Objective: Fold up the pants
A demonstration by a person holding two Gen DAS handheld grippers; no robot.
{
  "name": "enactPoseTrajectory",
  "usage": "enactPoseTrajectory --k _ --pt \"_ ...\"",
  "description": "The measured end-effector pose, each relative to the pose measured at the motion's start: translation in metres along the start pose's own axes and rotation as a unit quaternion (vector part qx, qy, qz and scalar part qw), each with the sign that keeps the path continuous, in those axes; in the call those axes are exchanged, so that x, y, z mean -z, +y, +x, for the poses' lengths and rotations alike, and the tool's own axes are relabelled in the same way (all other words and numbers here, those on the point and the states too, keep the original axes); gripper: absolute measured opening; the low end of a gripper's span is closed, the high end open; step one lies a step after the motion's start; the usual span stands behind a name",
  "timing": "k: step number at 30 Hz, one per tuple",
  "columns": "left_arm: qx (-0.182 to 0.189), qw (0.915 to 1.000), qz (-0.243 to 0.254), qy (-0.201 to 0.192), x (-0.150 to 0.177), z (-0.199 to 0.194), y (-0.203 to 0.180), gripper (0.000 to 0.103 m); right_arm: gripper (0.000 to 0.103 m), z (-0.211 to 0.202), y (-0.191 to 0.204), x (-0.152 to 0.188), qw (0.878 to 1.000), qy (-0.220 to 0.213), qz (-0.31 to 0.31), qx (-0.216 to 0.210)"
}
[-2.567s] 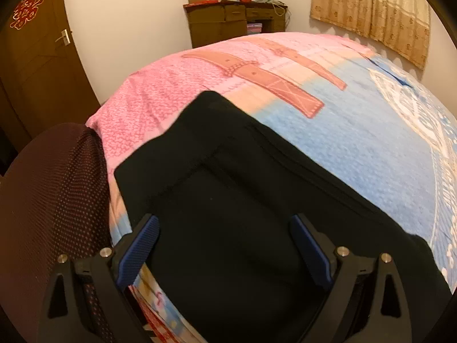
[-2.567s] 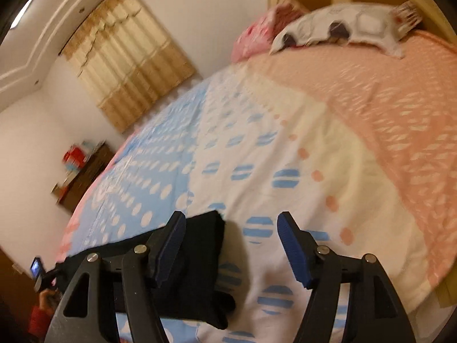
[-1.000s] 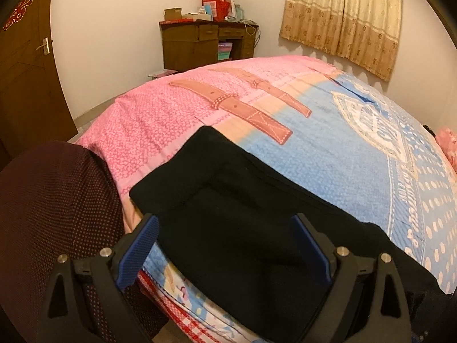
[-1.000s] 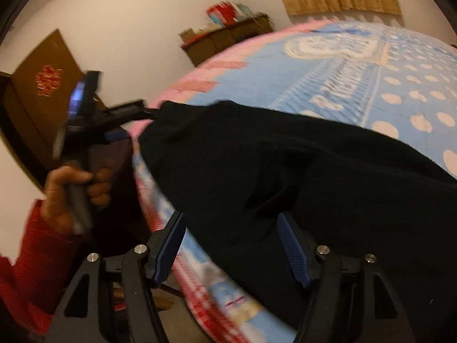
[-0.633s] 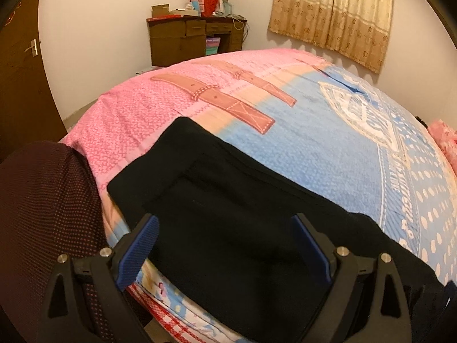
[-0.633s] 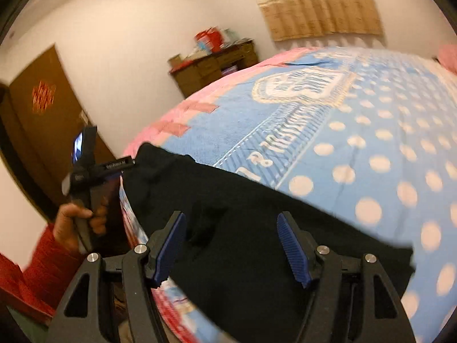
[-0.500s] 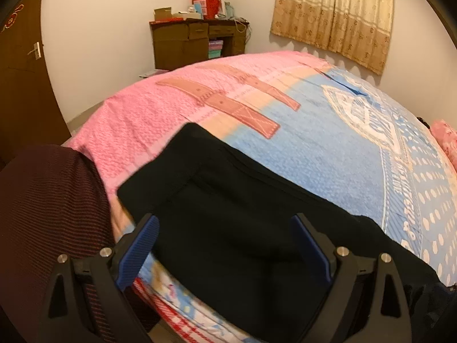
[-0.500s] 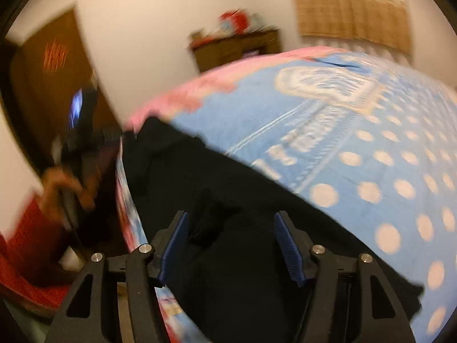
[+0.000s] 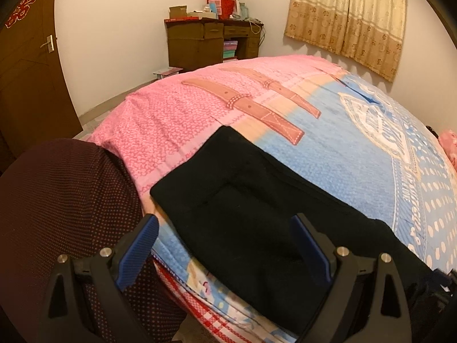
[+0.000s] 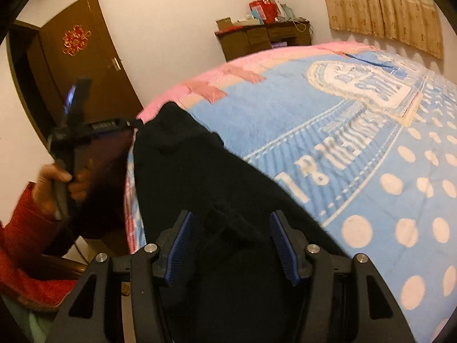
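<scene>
Black pants [image 9: 248, 214] are laid along the bed's [image 9: 357, 154] near edge, while the left gripper [image 9: 225, 245] is held wide apart above them and the right gripper's [image 10: 228, 243] jaws, just closing, are not yet pressed on the cloth.

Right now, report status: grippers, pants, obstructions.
Left gripper open over pants. Right gripper jaws just closing, pants fabric between, not pinched. Pants lie along bed edge. Nothing on them.

A brown wooden desk [image 9: 208, 43] stands against the far wall beyond the bed [image 9: 328, 148]; beige curtains [image 9: 348, 17] hang to its right, a dark door [image 9: 25, 65] left.
</scene>
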State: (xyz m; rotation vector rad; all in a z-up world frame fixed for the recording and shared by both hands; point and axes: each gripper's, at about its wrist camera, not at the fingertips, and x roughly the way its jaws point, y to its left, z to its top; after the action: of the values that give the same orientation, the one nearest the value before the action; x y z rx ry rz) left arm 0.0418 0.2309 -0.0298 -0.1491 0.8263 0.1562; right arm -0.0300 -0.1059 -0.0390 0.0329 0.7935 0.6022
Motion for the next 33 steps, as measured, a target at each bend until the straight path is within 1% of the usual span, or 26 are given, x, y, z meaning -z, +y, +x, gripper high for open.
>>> enactPoseTrajectory --k 2,4,6,7,9,11,12,13,15,16,18,20,25,28,30,33 --pt "0.008 0.9999 -0.002 0.007 0.003 0.0 0.0 0.096 0.058 -0.004 -0.002 -0.001 1.0 0.013 -0.021 0.011" --pt "0.012 0.9998 0.0 0.014 0.008 0.001 -0.002 0.096 0.058 0.001 -0.001 -0.002 0.997 0.045 -0.054 0.018" --pt "0.009 0.9997 0.006 0.02 0.014 0.001 -0.004 0.096 0.052 0.01 0.0 -0.002 0.995 0.068 -0.074 0.011" --pt "0.009 0.9997 0.007 0.024 0.017 0.001 -0.005 0.096 0.051 0.019 0.001 -0.001 0.993 0.082 -0.086 0.004" --pt "0.01 0.9995 0.004 0.029 0.022 0.0 -0.003 0.096 0.051 0.03 0.001 0.0 0.991 0.094 -0.099 -0.005" --pt "0.014 0.9993 0.002 0.035 0.027 0.0 -0.001 0.096 0.051 0.039 0.004 -0.001 0.988 0.095 -0.118 -0.008" --pt "0.014 0.9992 0.002 0.036 0.029 -0.001 0.0 0.096 0.05 0.041 0.005 -0.002 0.988 0.095 -0.122 -0.01" --pt "0.012 0.9993 0.003 0.036 0.03 -0.002 0.001 0.096 0.046 0.042 0.006 -0.004 0.988 0.095 -0.125 -0.01" --pt "0.003 0.9994 0.003 0.034 0.031 -0.003 0.004 0.096 0.032 0.043 0.009 -0.005 0.987 0.093 -0.134 -0.002" --pt "0.0 0.9994 0.0 0.034 0.031 -0.003 0.006 0.096 0.029 0.042 0.011 -0.005 0.986 0.092 -0.137 0.001" --pt "-0.005 0.9994 -0.007 0.035 0.03 -0.003 0.01 0.096 0.018 0.036 0.011 -0.004 0.988 0.085 -0.13 0.0" --pt "-0.01 0.9993 -0.009 0.034 0.03 -0.002 0.013 0.096 0.015 0.03 0.007 -0.004 0.991 0.076 -0.112 -0.008" --pt "-0.013 0.9992 -0.011 0.036 0.031 -0.002 0.012 0.096 0.013 0.013 -0.002 -0.007 0.997 0.039 -0.073 -0.007" --pt "-0.013 0.9994 -0.002 0.032 0.031 -0.004 0.009 0.096 0.014 0.008 -0.003 -0.009 0.997 0.031 -0.067 -0.032" --pt "-0.013 0.9995 0.0 0.03 0.03 -0.005 0.008 0.096 0.024 0.008 -0.003 -0.009 0.996 0.036 -0.065 -0.04" --pt "-0.013 0.9996 -0.002 0.027 0.029 -0.007 0.009 0.096 0.027 0.014 -0.002 -0.008 0.995 0.05 -0.075 -0.034"
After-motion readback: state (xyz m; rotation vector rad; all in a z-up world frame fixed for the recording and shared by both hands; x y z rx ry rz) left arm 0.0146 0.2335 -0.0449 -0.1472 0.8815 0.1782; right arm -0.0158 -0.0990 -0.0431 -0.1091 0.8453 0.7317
